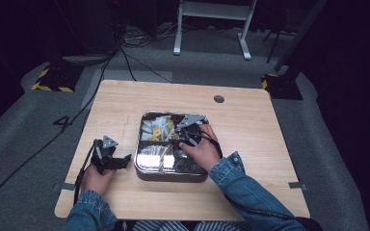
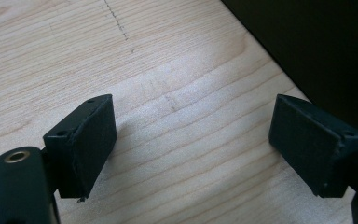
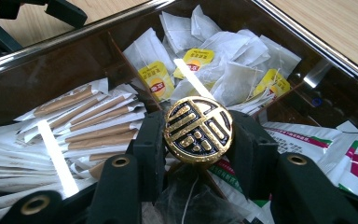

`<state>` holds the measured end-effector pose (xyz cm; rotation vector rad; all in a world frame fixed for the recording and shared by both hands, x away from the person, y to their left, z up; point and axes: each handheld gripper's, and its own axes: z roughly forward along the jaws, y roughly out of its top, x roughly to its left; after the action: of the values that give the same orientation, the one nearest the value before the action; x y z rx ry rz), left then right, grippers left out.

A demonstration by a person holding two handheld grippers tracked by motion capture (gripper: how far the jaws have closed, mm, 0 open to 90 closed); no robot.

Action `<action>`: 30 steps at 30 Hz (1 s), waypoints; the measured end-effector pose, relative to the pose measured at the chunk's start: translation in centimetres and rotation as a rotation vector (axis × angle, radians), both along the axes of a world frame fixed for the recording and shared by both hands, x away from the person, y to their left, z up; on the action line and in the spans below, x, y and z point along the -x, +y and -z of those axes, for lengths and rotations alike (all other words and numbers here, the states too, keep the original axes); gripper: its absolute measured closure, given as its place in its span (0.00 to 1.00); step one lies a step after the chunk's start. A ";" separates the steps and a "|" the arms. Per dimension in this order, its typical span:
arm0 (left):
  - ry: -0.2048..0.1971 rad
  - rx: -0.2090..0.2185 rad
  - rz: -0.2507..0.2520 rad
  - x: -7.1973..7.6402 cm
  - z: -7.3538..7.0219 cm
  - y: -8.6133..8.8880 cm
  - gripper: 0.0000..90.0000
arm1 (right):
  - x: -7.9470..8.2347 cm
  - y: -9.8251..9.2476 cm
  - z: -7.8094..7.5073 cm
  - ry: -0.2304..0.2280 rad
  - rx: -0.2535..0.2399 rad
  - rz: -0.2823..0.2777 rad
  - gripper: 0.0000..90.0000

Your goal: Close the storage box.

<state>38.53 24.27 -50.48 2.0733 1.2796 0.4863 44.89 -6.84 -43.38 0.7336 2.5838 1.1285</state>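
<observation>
A pale wooden table (image 1: 250,144) stood on grey carpet in a dark room, with a glass-lidded box (image 1: 171,174) near its front edge. Just left of the box, the left gripper (image 2: 193,140) rested with jaws spread over bare wood, while the right gripper (image 3: 199,154) over the box's middle pinched the lid's gold knob (image 3: 198,129). The knob looked gripped but the lid not yet lifted; beyond the knob lay tea bags (image 3: 223,70), so opening seemed still ahead.

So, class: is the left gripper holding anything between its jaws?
No: the left gripper stands wide open, with bare wooden table between its jaws.
</observation>
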 end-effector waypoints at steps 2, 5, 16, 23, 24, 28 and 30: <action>0.000 0.000 0.000 0.0 0.0 0.0 0.17 | 0.0 0.0 0.0 0.003 0.000 0.002 0.66; 0.000 0.000 0.000 0.0 0.0 0.0 0.17 | 0.2 -0.1 0.1 0.003 0.001 0.005 0.65; 0.000 0.000 0.000 0.0 0.0 0.0 0.17 | 0.0 0.0 0.3 0.008 0.000 0.011 0.65; 0.000 0.000 0.000 0.0 0.0 0.0 0.17 | 0.3 0.0 0.4 0.007 -0.004 0.019 0.65; 0.000 0.000 0.000 0.0 0.0 0.0 0.17 | 0.2 0.0 0.4 0.010 -0.006 0.020 0.65; 0.000 0.000 0.000 0.0 0.0 0.0 0.17 | 0.2 -0.1 0.4 0.015 -0.015 0.019 0.65; 0.000 0.000 0.000 0.0 0.0 0.0 0.17 | 0.1 -0.1 0.5 0.015 -0.016 0.017 0.65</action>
<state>38.54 24.27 -50.48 2.0731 1.2798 0.4862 44.76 -6.98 -43.83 0.7688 2.5787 1.1444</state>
